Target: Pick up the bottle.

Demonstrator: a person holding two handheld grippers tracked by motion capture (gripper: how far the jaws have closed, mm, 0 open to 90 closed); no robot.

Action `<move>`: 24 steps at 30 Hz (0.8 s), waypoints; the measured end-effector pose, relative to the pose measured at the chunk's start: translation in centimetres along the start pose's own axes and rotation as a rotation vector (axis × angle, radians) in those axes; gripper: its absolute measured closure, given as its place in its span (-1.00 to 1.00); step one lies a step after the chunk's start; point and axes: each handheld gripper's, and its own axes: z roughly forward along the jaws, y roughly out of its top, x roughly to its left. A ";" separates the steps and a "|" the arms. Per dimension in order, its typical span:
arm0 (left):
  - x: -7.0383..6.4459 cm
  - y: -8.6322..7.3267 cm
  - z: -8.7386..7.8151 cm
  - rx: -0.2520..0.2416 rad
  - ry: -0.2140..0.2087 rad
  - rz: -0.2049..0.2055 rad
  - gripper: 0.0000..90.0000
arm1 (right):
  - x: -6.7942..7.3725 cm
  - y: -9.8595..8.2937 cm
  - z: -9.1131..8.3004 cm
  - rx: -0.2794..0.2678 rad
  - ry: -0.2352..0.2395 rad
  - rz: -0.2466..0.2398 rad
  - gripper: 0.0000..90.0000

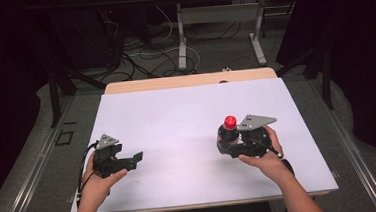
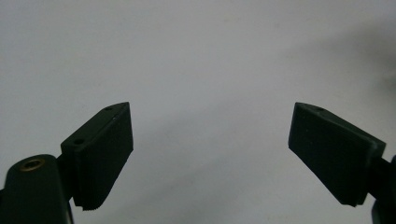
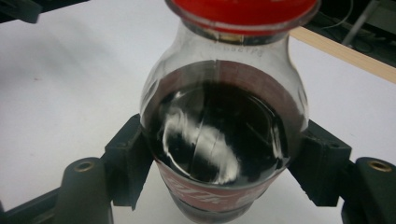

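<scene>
Your right gripper [image 1: 230, 144] has its jaws clamped on a bottle [image 1: 226, 133], one jaw on each side of the body just below the shoulder; the right gripper view shows both pads touching the plastic, at about the top edge of the red label. The bottle has a red cap [image 1: 230, 121], dark liquid filling it up to the shoulder, clear plastic above that. It stands upright on the right half of the white table [image 1: 177, 127], close to your right hand [image 1: 265, 158], well back from the table's far wooden edge. Can't tell from the pictures whether its base is resting on the surface or slightly lifted. Your left gripper [image 1: 138, 158] is on the left half of the table, well apart from the bottle, jaws pointing toward the middle. In the left gripper view its jaws stand spread wide with bare white surface between them, gripping nothing. Your left hand [image 1: 99, 185] is wrapped around its handle near the front edge.
</scene>
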 end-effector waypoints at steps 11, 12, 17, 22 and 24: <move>-1.0 0.6 0.0 -0.025 -0.016 0.004 -0.73 | 1.9 0.6 2.3 0.006 0.066 -0.055 -0.35; -1.3 0.7 0.0 -0.037 -0.025 0.008 -0.73 | 2.0 0.6 2.5 0.008 0.077 -0.064 -0.35; -2.9 1.5 0.4 -0.076 -0.076 0.041 -0.80 | 2.7 0.2 3.2 0.014 0.102 -0.064 -0.35; -4.8 2.8 0.4 -0.110 -0.129 0.108 -0.86 | 3.1 0.0 3.5 0.019 0.125 -0.057 -0.35; -5.6 3.4 0.3 -0.133 -0.145 0.125 -0.91 | 3.2 0.0 3.6 0.017 0.131 -0.048 -0.34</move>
